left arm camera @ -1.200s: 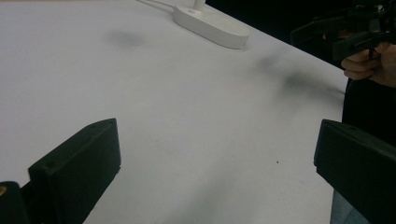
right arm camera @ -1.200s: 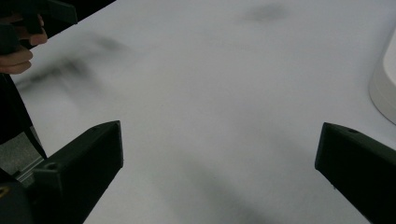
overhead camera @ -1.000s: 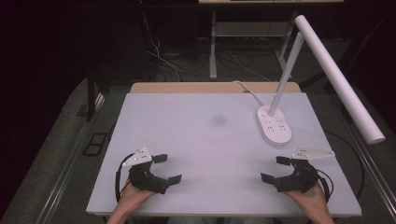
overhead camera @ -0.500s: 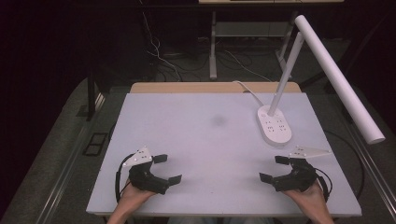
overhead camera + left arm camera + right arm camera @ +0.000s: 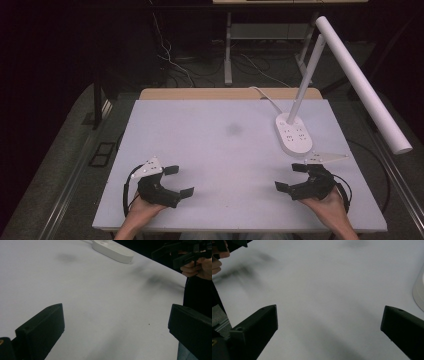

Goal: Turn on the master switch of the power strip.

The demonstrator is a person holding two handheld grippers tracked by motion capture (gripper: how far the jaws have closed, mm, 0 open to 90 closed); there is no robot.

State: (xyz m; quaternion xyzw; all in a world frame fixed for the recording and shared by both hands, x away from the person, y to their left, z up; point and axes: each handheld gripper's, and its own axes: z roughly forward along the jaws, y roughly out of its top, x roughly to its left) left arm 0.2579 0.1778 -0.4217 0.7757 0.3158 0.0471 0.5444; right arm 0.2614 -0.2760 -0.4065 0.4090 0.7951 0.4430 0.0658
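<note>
Sitting on the far right part of the white table is the lamp base, a long white oval with small buttons on top, and it is the thing nearest to either gripper. The right gripper rests near the front edge on the right side, and the lamp base lies just past it, a little further from the person. Its jaws are wide apart with nothing between them. In the right gripper view a curved white edge of the lamp base peeks in at the right side, so the base is off to one side of the jaws, not between them. The left gripper sits near the front edge on the left side, well apart from the lamp base, and its jaws are wide apart and empty too. So the right hand is the nearer one, I think. The long way of the lamp base runs from the back of the table toward the front, leaning a bit to the right as it comes closer. A white pole goes up from its far end and holds a long white tube that slants out past the right side. A white cord runs from the base to the back edge.
</note>
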